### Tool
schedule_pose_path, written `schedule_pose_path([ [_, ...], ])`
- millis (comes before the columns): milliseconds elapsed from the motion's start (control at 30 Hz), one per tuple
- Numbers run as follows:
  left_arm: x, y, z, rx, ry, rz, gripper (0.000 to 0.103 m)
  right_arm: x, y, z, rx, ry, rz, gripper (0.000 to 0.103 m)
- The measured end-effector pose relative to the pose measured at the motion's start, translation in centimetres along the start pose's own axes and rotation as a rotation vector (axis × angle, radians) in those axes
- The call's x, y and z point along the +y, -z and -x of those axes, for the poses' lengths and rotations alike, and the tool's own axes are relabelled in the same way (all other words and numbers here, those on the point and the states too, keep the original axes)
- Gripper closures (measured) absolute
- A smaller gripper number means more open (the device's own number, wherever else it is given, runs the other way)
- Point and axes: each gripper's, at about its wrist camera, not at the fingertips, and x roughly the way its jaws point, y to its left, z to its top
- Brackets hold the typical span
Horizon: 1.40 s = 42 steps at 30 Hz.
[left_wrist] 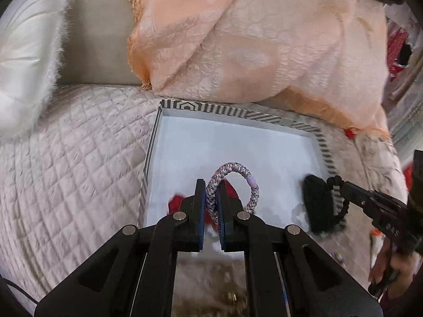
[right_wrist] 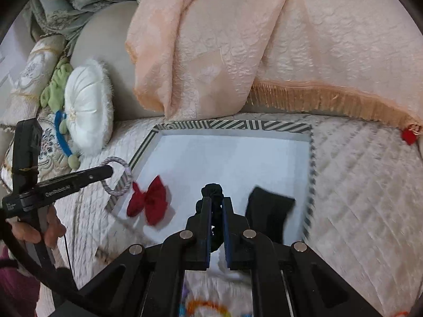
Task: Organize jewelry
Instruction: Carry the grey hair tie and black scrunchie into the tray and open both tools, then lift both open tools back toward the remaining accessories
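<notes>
One braided hair tie (left_wrist: 232, 185), woven in grey, pink and blue with a pale lilac bead, is clamped between the fingers of the left gripper (left_wrist: 212, 203). It stands as an upright loop above the near left part of the box; the right wrist view shows the same tie (right_wrist: 117, 175) over the box's left rim. One black braided hair tie (right_wrist: 212, 192) is clenched in the right gripper (right_wrist: 216, 211), held over the near middle of the box floor. Both claws are closed on their loads.

The container is one shallow open box (right_wrist: 232, 126) with a white floor and a border of grey and white stripes. Lying in it are two items: one red fabric bow (right_wrist: 149, 202) toward the near left, flat on the floor, and one black fabric piece (right_wrist: 269, 216) toward the near right corner, close to the right wall. That black piece is blurred and its kind cannot be told. In the left wrist view the bow (left_wrist: 175, 202) is mostly hidden behind the left gripper's fingers.

Count: two hair ties, both held; two items in the box; one box.

The box rests on a pale quilted cover (left_wrist: 79, 171) with a diamond stitch. Behind it hangs a peach textured throw (right_wrist: 224, 52) with a fringed hem. To the left lies one round white cushion with fluffy trim (right_wrist: 88, 111). Beside that cushion sit a green and blue soft item (right_wrist: 59, 92) and embroidered cushions. A small red object (right_wrist: 409, 136) shows at the fringe's right end.
</notes>
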Motion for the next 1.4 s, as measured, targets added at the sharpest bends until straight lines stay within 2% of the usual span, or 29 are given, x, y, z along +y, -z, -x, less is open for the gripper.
schedule_pose_path([
  [200,0.8,-1.9,-4.8,0.030,-0.071,0.005,0.096,-1.6,-2.5,-4.9,0.010,0.033,-0.021,0.096],
  [433,1.3,-1.9,-7.8,0.060,-0.110,-0.016,0.096,-4.6,-3.6,-8.2,0.030,0.107,-0.091,0.096],
  [567,1.1,-1.5,-8.4,0.058,-0.143,-0.046,0.096,-5.0,-3.2,-9.3,0.060,0.211,-0.070,0.095],
  [633,0.9,-1.4,-8.5,0.056,-0.164,-0.060,0.095,-5.1,-3.0,-9.5,0.064,0.226,-0.061,0.091],
  [700,1.0,-1.3,-8.5,0.061,-0.175,-0.054,0.094,-5.1,-2.7,-9.4,0.061,0.210,-0.062,0.071],
  [767,1.1,-1.3,-8.4,0.063,-0.190,-0.056,0.085,-4.9,-2.4,-8.9,0.045,0.192,-0.064,0.069],
  [833,1.3,-1.1,-8.1,0.064,-0.180,-0.050,0.048,-4.6,-2.3,-8.2,0.035,0.183,-0.074,0.069],
  [867,1.4,-1.0,-7.6,0.052,-0.169,-0.037,0.043,-4.6,-2.1,-7.7,0.030,0.179,-0.080,0.068],
  [1167,1.6,0.1,-3.5,0.004,-0.157,-0.016,0.040,-3.0,-0.8,-4.0,0.024,0.150,-0.082,0.068],
  [1400,1.1,2.7,1.1,-0.066,-0.169,-0.031,0.040,-1.2,1.4,-0.1,-0.006,0.146,-0.064,0.067],
])
